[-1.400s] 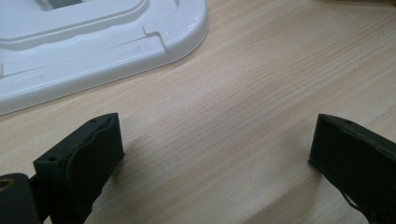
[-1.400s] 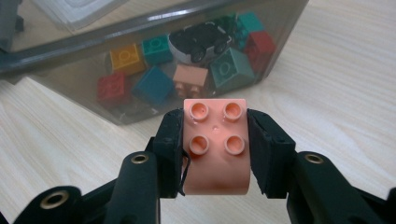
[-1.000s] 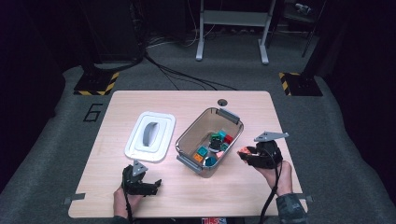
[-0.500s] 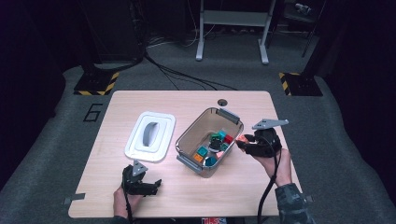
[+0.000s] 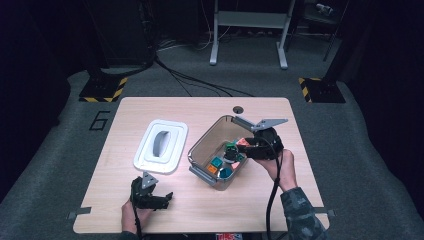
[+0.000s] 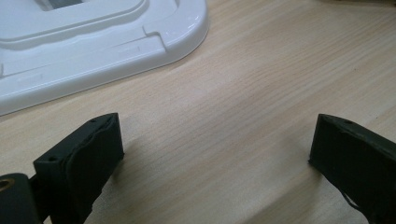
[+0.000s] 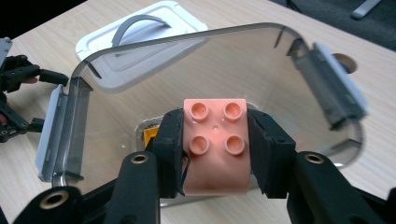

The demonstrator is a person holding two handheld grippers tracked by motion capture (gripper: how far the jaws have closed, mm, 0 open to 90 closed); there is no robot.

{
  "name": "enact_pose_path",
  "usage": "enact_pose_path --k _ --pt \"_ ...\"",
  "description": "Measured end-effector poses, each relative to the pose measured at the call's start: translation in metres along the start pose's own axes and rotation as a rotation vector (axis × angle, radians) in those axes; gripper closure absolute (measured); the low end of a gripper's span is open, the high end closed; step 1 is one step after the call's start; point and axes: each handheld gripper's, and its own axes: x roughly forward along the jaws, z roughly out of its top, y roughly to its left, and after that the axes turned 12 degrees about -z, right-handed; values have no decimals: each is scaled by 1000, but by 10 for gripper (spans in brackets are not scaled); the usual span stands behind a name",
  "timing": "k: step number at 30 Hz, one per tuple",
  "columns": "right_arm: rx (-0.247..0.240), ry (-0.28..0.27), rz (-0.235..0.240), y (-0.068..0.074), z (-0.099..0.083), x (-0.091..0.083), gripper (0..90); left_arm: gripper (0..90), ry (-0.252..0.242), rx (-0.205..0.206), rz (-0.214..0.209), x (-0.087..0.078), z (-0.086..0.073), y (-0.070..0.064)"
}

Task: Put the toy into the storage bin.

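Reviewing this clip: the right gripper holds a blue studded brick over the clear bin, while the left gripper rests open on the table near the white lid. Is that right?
Not quite: the brick is pink, not blue, as the right gripper view shows it clamped between the right gripper's jaws. The rest holds: it sits over the clear bin, and the left gripper is open on the table near the white lid.

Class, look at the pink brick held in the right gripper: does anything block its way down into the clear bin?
Nothing visible does. The pink brick hangs over the lidless clear bin; the white lid lies aside on the table.
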Motion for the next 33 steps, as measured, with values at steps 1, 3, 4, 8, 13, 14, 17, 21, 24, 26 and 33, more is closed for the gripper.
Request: enact_pose_path --k 1,3,4,8,13,14,17,21,24,26,33 --pt "0 0 0 0 0 0 588 26 0 0 0 0 0 0" --pt "-6 10 13 5 0 8 588 25 0 0 0 0 0 0" --pt "-6 10 13 5 0 8 588 26 0 0 0 0 0 0" --pt "-15 30 34 12 -1 21 587 26 0 0 0 0 0 0" --pt "-29 56 45 16 -6 29 587 26 -2 -2 0 0 0 0" --pt "-28 72 52 17 -8 31 587 26 0 0 0 0 0 0" --pt "-41 83 57 16 -9 31 586 26 0 0 0 0 0 0" --pt "-47 98 68 17 -9 30 582 26 0 0 0 0 0 0" --pt "-51 107 69 18 -9 30 580 26 0 0 0 0 0 0" --pt "-52 114 69 18 -10 30 579 26 0 0 0 0 0 0" --pt "-30 130 75 14 -13 24 488 26 0 0 0 0 0 0"
